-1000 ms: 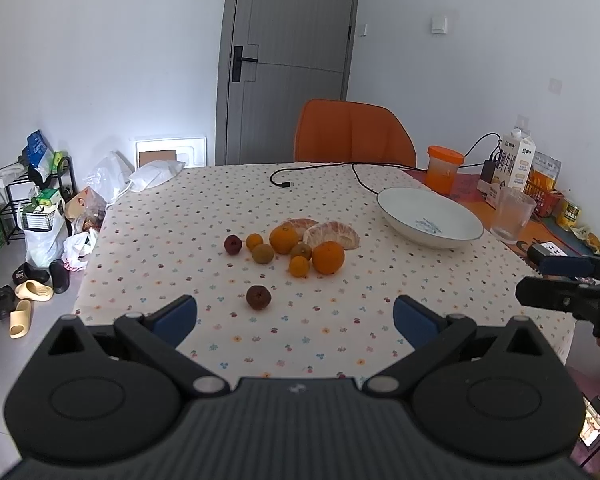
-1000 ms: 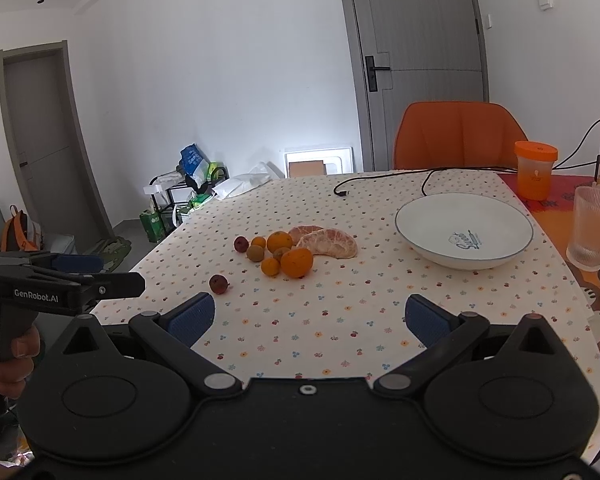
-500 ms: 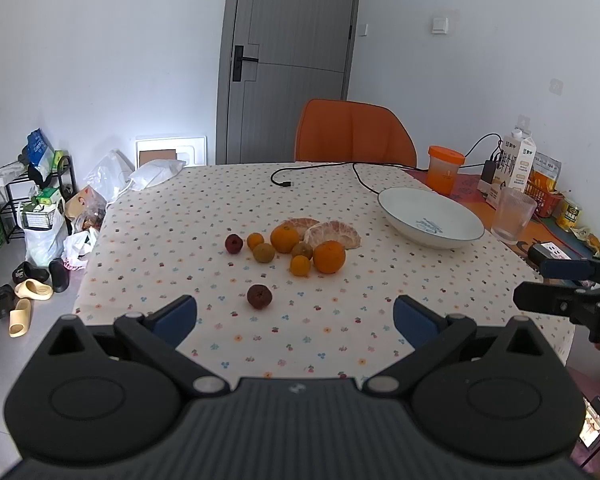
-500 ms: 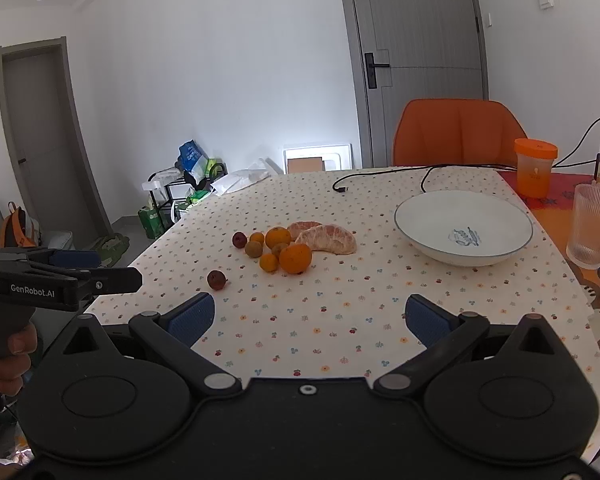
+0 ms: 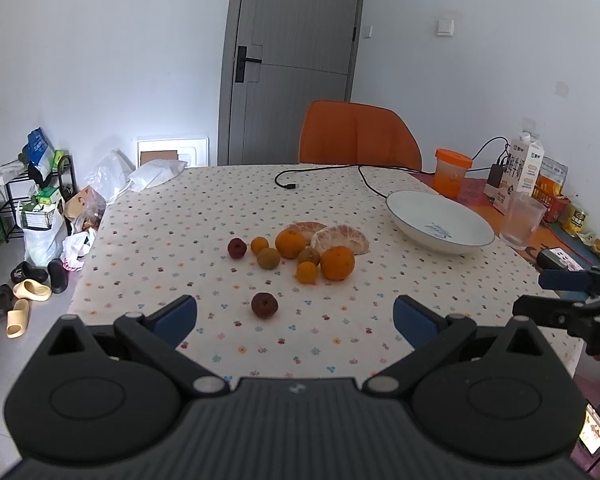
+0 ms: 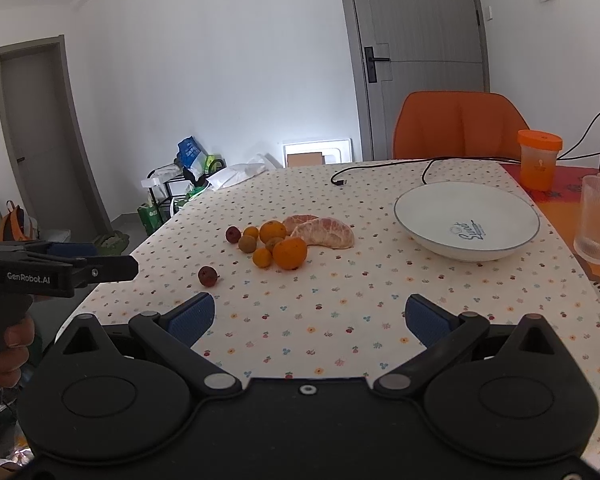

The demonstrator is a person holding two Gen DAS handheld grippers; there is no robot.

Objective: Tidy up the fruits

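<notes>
- Left gripper (image 5: pixel 296 316): jaws spread wide, nothing btwn the blue pads, held above the near edge of the table (image 5: pixel 204 216).
- Right gripper (image 6: pixel 307 316): also wide apart, nothing held, over near edge too.
- Fruit pile mid-table: two oranges (image 5: pixel 337 263), peeled pomelo segments (image 5: pixel 342 238) behind them, small kumquats (image 5: pixel 307 272), brownish-green fruits (image 5: pixel 268 258) all bunched close, some touching.
- One dark red fruit (image 5: pixel 236 248) just left of the pile; another red fruit (image 5: pixel 264 305) sits apart, nearer the grippers.
- White plate (image 6: pixel 466 220) w/ blue rim to the right of the pile, no fruit in it.
- Glass (image 6: pixel 598 220) & orange-lidded cup (image 6: pixel 538 158) past the plate.
</notes>
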